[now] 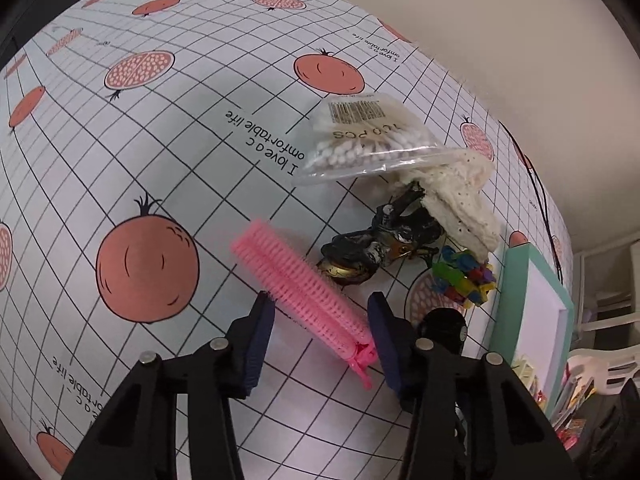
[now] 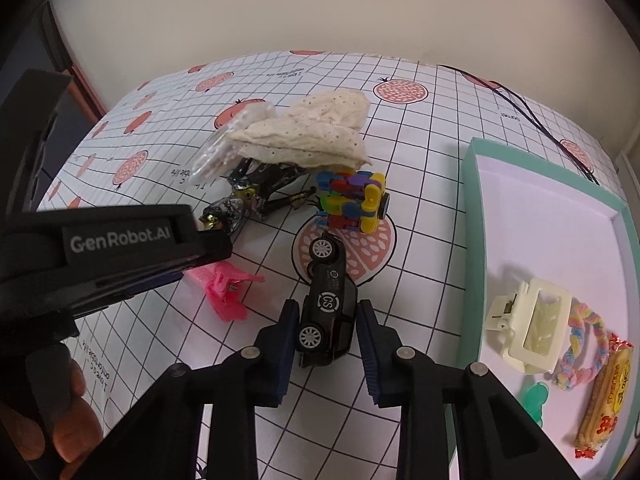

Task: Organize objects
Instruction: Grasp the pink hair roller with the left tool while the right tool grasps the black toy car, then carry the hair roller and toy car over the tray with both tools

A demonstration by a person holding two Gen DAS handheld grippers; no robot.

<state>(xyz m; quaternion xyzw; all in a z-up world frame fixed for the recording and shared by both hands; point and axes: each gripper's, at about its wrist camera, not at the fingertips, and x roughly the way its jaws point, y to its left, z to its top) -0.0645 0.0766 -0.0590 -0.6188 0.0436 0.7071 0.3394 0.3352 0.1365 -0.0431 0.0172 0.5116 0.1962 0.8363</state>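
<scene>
Both claws out over the grid-and-pomegranate tablecloth. Landmark: the mint-rimmed shallow white tray, on my right.

Left gripper: jaws spread wide, holding nothing. The pink bristly hair-roller clip lies between the two blue pads, its clip end nearest me. Its long axis runs diagonally, from near my right pad up and away to the left, so it's skewed to the jaw line, not square across it. I can't tell whether either pad touches it. It's well apart from the tray, on the far side of the car.

Right gripper: jaws open, nothing gripped. The black toy car with white wheels sits on its side between the pads, long axis pointing almost straight ahead along my fingers. Left pad looks just beside the wheels; there's a visible gap on the right. The car is the loose item nearest the tray, and my right claw is the nearer one to it.

My call: the right closes across the car's width, since that approach is already aligned. The left needs a wrist twist first.

Still loose beyond, away from the tray:
- multicoloured plastic block toy
- dark metallic motorcycle model
- cream perforated cloth
- bag of cotton swabs
</scene>
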